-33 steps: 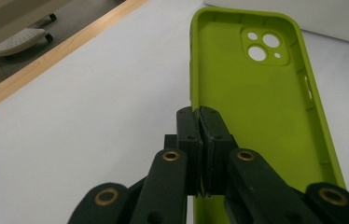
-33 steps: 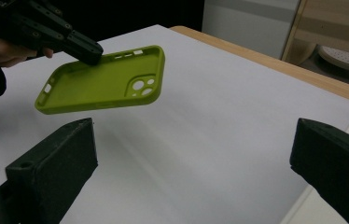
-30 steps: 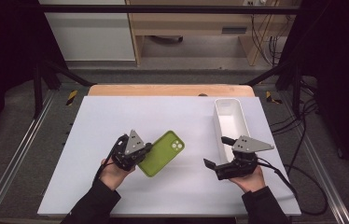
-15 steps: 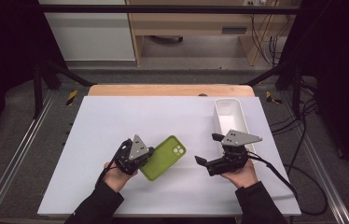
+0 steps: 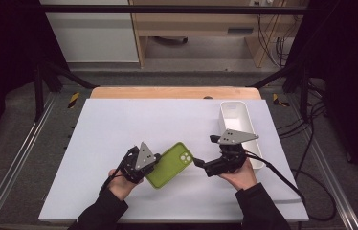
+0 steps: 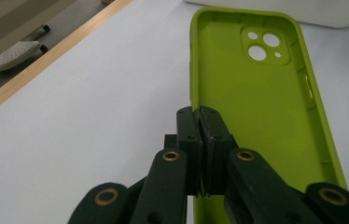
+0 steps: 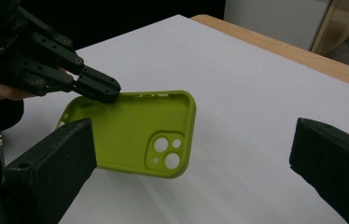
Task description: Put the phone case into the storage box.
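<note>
Bright even overhead light; dark surroundings; slight softness, faint shadows

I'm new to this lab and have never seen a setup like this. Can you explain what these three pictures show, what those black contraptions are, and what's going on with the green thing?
No robot here: a person at a white table holds a hand-operated two-jaw gripper in each hand. The high view looks down from above the person's side. The other two pictures come from cameras riding on each gripper, looking along its black jaws.

The left gripper is shut on the side wall of a lime-green phone case, empty, with camera cut-outs at its far end. In the high view the case sits between the two hands. The right gripper has its jaws wide open and points at the case's camera end without touching it, probably about to take hold.

A white oblong bin stands on the table at the person's right.
</note>
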A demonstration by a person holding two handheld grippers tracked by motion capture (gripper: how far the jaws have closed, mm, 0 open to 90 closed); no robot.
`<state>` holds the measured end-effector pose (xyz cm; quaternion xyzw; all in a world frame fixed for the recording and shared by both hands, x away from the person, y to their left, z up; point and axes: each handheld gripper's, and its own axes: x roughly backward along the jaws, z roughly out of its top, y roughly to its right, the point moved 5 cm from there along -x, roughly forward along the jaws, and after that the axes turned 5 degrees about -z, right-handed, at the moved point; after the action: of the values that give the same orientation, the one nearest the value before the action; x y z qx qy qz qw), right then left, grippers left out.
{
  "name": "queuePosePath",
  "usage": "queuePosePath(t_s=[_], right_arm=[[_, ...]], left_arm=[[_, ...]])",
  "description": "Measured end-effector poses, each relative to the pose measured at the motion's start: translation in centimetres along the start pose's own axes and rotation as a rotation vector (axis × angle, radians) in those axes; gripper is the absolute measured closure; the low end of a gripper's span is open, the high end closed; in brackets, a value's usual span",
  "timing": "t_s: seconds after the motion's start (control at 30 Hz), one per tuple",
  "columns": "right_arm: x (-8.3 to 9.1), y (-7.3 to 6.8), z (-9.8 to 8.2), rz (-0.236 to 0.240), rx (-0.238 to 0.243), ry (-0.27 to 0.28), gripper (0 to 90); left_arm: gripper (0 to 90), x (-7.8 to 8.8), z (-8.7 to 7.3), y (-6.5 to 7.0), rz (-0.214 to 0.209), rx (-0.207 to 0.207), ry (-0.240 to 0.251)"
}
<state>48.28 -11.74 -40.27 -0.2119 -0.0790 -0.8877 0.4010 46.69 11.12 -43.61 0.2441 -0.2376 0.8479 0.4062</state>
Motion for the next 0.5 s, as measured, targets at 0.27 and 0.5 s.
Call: queuePosePath(t_s=[0.27,0.5], right_arm=[[-0.9,-0.3,-0.1,0.012,-0.002,-0.029,1.2],[-1.1,-0.6,-0.3,0.023,-0.015,-0.033,1.7]], left_arm=[[88.0,0.1,0.1,0.6,-0.014,-0.017,0.001],[87.9,0.1,0.1,1.2,-0.016,-0.047,-0.006]])
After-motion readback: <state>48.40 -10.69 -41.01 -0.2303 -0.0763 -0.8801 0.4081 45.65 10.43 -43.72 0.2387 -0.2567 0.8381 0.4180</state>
